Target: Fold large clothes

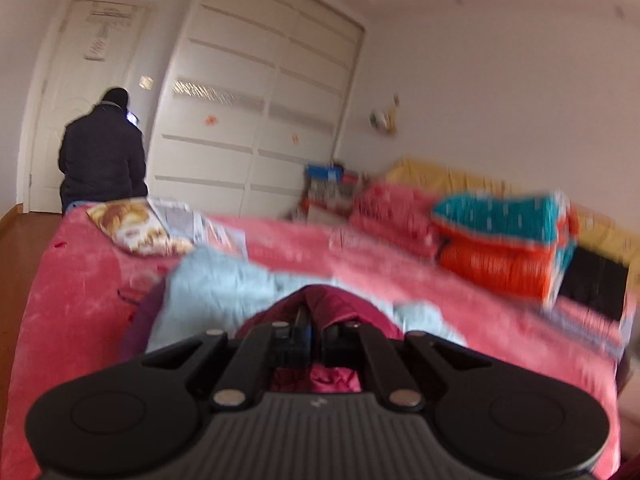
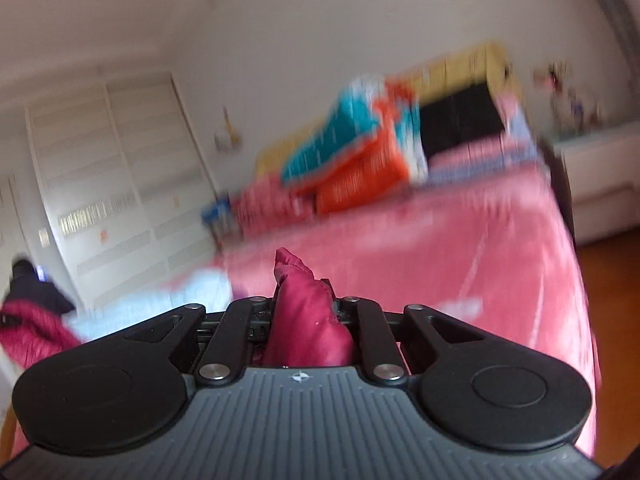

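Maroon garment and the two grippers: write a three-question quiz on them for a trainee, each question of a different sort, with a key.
1. True or false: the left gripper is open and holds nothing.
2. Multiple choice: what is the right gripper shut on? A) the teal and orange quilt B) the maroon garment C) the pale blue cloth
3. Fill in: the folded teal and orange quilt lies on the ____ bedspread.

Key: 1 false, it is shut on the maroon garment; 2 B; 3 pink.
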A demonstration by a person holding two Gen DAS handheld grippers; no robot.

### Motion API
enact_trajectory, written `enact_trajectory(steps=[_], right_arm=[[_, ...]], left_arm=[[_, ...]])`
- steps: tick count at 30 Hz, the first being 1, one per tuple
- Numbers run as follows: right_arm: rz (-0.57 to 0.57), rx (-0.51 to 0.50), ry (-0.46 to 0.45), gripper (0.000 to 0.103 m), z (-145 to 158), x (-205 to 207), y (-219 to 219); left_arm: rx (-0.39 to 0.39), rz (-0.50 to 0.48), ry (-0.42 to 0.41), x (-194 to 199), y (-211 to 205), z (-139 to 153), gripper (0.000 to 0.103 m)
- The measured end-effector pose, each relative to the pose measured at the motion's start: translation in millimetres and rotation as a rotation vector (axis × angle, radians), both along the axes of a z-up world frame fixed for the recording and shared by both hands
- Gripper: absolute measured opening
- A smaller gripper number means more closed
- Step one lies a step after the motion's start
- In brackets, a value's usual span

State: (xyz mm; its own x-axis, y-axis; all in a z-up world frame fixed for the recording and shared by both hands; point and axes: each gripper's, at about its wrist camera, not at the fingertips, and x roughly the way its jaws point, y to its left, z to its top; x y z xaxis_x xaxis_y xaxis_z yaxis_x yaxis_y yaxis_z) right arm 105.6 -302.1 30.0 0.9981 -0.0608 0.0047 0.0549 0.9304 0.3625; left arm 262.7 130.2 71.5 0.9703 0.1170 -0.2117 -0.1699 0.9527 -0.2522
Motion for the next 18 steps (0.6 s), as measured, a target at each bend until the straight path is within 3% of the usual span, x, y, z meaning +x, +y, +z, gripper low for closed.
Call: enact_trajectory(steps=[3,5,8,11,12,13,15,18], right_arm=[[-0.102,-0.073,-0.118,0.018,10,-7,-6],[-0.168,-0.109,-0.100,0.023,-1,5,-11],[-0.213,-0.123,0.077,0.026,-43,38,-24],[-0.230,-0.065,0.272,0.033,-84,61,-45],[-0.234,-0.043,0.322,0.040,-93,67,-51],[-0.243,-0.015,0.360,0.058,-99,69,-58],[-0.250,0.035,0.392,0.080,-103,70,-65],[-0.247,0.061,0.393,0.103,-97,71,-66]], left_arm=[[0.055,0.066,-0.059,-4,1,-2,0.001],[0.103,0.071,-0.002,4,2,-22,0.001],[0.080,0.038,0.153,18,10,-66,0.002],[0.062,-0.010,0.267,17,13,-105,0.003],[0.064,-0.027,0.292,13,13,-113,0.003],[0.063,-0.045,0.313,7,12,-120,0.003],[0.044,-0.084,0.359,-5,14,-129,0.004],[0.001,-0.143,0.434,-24,23,-138,0.012]])
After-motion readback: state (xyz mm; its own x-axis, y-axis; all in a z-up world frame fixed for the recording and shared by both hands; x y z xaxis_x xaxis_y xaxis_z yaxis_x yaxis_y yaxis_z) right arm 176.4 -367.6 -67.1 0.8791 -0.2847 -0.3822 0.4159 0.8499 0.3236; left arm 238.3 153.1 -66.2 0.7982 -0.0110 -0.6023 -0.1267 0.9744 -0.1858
